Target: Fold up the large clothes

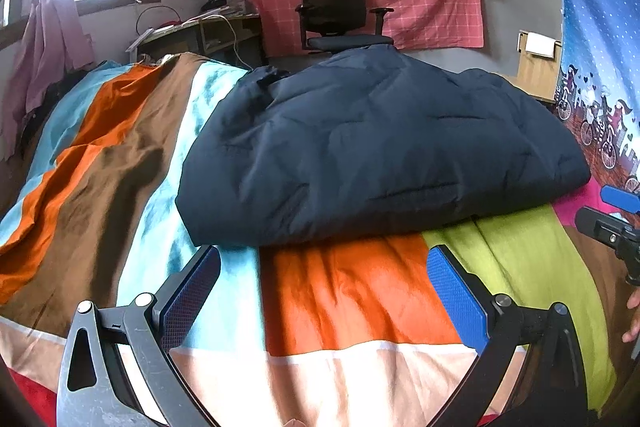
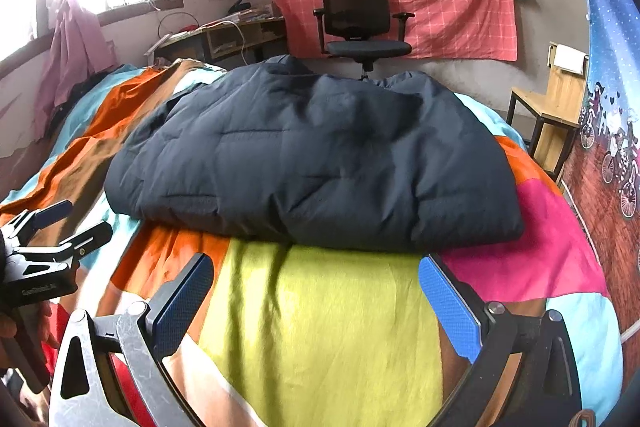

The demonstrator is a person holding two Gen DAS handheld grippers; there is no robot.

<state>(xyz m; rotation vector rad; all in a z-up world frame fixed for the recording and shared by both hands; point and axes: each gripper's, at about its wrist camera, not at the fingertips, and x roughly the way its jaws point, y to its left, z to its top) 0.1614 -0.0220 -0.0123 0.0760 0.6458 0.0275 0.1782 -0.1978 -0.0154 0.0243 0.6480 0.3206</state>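
Both of your grippers are spread wide and hold nothing: your left gripper (image 1: 324,291) hangs over the orange patch of the patchwork bedsheet (image 1: 360,291), your right gripper (image 2: 316,291) over the lime-green patch. Just beyond their fingertips, the folded navy quilted jacket (image 1: 380,147) lies across the middle of the bed, with the office chair (image 2: 362,23) past the bed's far edge.

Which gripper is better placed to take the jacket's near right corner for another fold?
Probably the right gripper: open, it faces the navy jacket hem, with the right corner just past its right finger. The left gripper, also open, sits nearer the jacket's left corner.
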